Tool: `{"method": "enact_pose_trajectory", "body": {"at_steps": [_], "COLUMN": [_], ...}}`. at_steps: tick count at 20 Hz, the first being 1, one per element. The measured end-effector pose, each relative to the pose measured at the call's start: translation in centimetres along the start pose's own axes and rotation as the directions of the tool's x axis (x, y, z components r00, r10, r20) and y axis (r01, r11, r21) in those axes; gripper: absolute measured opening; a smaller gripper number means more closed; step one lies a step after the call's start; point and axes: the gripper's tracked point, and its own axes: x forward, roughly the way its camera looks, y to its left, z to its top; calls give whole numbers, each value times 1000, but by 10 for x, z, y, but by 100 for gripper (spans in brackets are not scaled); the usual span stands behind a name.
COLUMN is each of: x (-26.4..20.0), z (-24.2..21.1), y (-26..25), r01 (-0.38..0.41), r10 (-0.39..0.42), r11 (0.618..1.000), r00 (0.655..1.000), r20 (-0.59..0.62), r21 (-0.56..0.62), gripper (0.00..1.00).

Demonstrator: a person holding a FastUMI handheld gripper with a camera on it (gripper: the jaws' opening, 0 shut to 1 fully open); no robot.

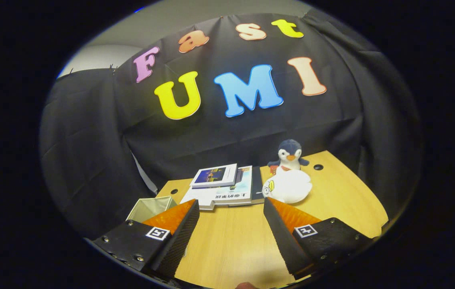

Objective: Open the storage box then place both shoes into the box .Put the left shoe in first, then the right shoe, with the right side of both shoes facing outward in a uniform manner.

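Observation:
My gripper [231, 210] is open above the wooden table [231, 245], with only bare tabletop between its two fingers. An open box with pale inner walls [152, 208] sits at the table's left edge, just beyond and partly behind the left finger [179, 228]; I see only its near corner and part of its inside. I cannot tell whether this is the storage box.
Stacked books [221, 186] lie ahead of the fingers near the back wall. A white plush toy [289, 186] lies beside them, just beyond the right finger, with a penguin plush [290, 154] standing behind it. The table has small round holes near its back corners.

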Motion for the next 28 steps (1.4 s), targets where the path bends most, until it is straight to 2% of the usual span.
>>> {"method": "enact_pose_trajectory", "body": {"at_steps": [6,8,14,18,24,28], "x": [-40,-50,-60,-68,-70,-68], "z": [37,48,65,79,79,74], "y": [-38,-40,-37,-38,-46,-41], "r01": [127,150,149,157,174,161], "r10": [-106,-121,-117,-122,-134,-119], "r11": [982,976,983,984,981,982], "r00": [984,975,961,936,926,933], "r20": [146,187,252,329,353,341], "r21": [-143,-155,-109,-80,-83,-100], "gripper": [97,97,97,97,97,97]}}
